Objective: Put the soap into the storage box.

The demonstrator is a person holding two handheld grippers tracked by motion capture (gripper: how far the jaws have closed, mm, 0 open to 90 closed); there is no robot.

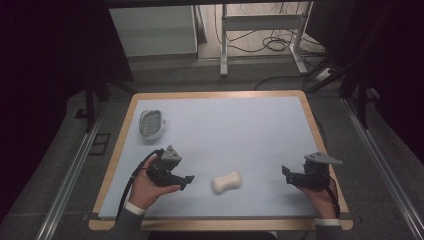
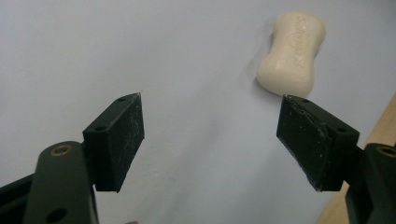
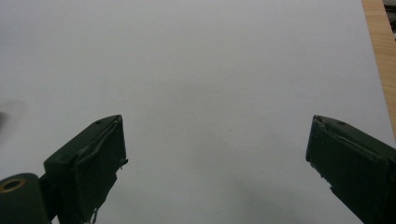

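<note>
One bar of soap (image 1: pixel 227 181) lies on the pale worktop (image 1: pixel 240 130) at about six o'clock, near the front edge, with one soap dish (image 1: pixel 151 124) away at ten o'clock. Left gripper (image 1: pixel 184 181) sits just beside the soap, fingers (image 2: pixel 116 140) spread wide and empty. Right gripper (image 1: pixel 286 174) waits at four o'clock, fingers (image 3: pixel 88 163) parted too, holding nothing. Likely a soap pickup: best to straddle its narrow waist squarely, then squeeze gently, since it may slip.
</note>
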